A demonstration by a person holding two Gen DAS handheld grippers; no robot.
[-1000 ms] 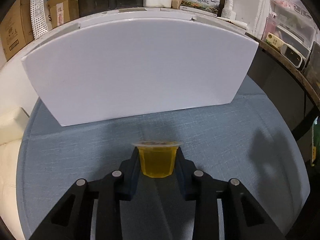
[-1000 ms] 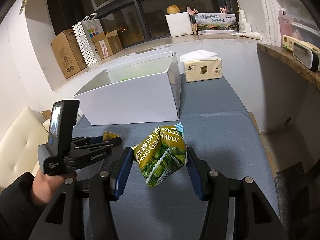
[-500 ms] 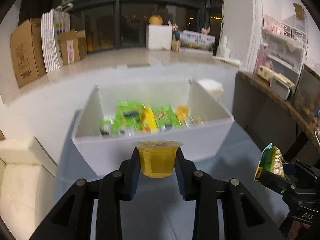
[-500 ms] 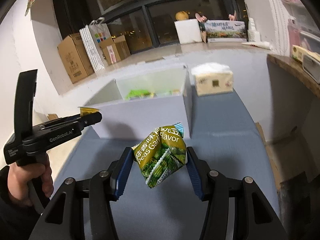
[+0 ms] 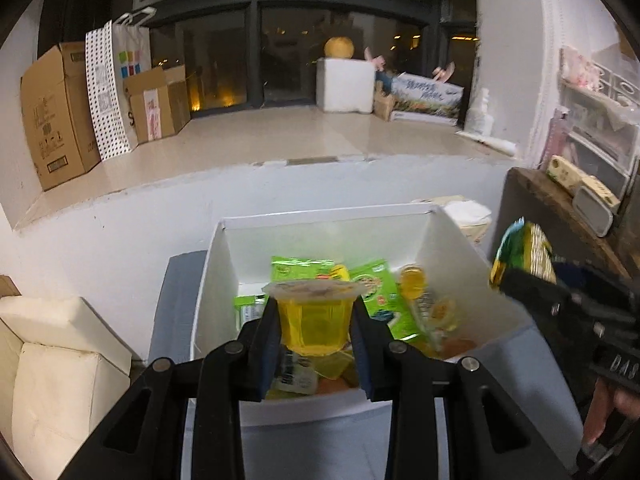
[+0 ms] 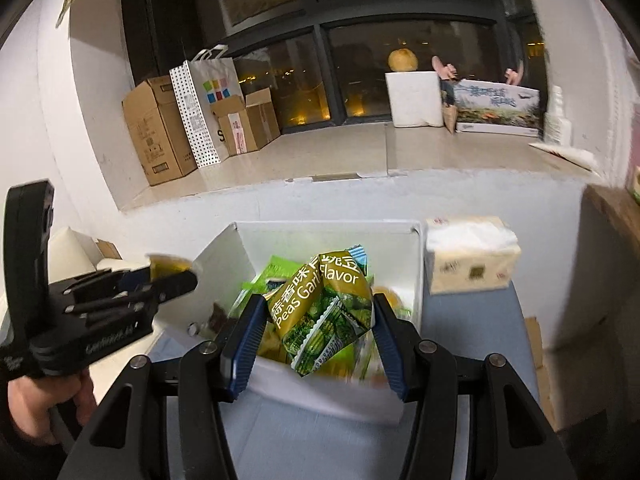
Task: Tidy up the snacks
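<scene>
Left wrist view: left gripper (image 5: 314, 326) clenched on yellow jelly cup (image 5: 313, 320), upright, held above open white box (image 5: 216, 280). Box holds green snack packets (image 5: 372, 292) and more jelly cups (image 5: 414, 282). Right gripper (image 5: 520, 276) at right edge, above box's right wall.

Right wrist view: right gripper (image 6: 316, 326) grasping green garlic peas packet (image 6: 324, 308), above box's (image 6: 404, 400) near wall. Tissue pack (image 6: 472, 256) just right of box on blue-grey tabletop (image 6: 472, 328). Left gripper (image 6: 172, 276) at left with jelly cup (image 6: 168, 264).
</scene>
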